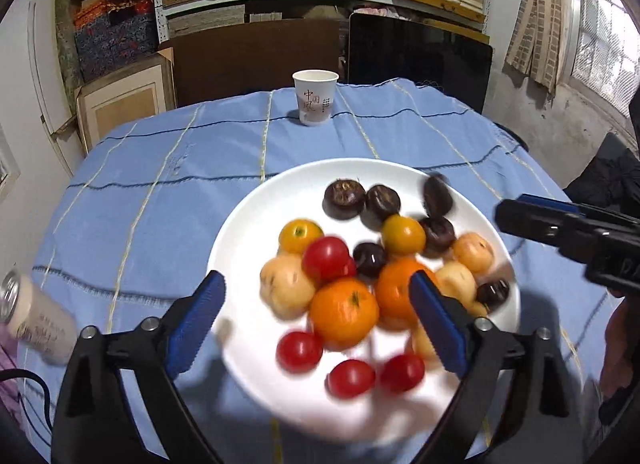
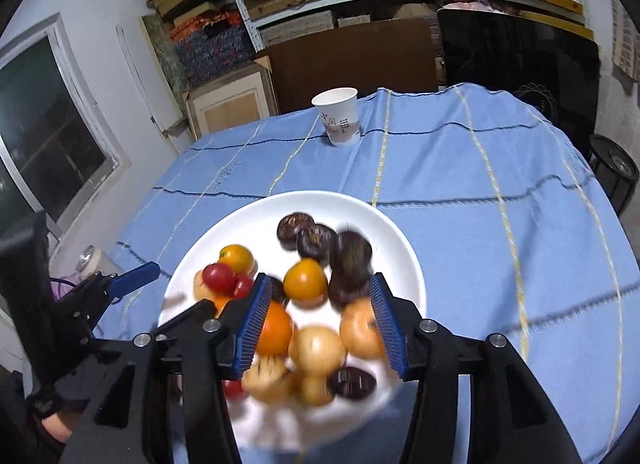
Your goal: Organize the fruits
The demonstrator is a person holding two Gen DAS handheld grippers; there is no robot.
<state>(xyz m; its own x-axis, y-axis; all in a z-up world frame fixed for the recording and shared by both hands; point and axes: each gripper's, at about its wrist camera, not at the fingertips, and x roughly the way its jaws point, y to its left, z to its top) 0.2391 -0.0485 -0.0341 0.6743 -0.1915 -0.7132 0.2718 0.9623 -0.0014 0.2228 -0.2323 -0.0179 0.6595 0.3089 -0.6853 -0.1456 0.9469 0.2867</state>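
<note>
The left tongs (image 1: 316, 320) are spread wide and hold nothing. The right tongs (image 2: 320, 324) are partly spread, also holding nothing. Both hang over the fruits (image 1: 352, 264) piled on the white plate (image 1: 256, 219). The plate sits at the near side of the blue bench (image 1: 160, 167). A paper cup (image 1: 315, 97) stands far back, with bare cloth between.
</note>
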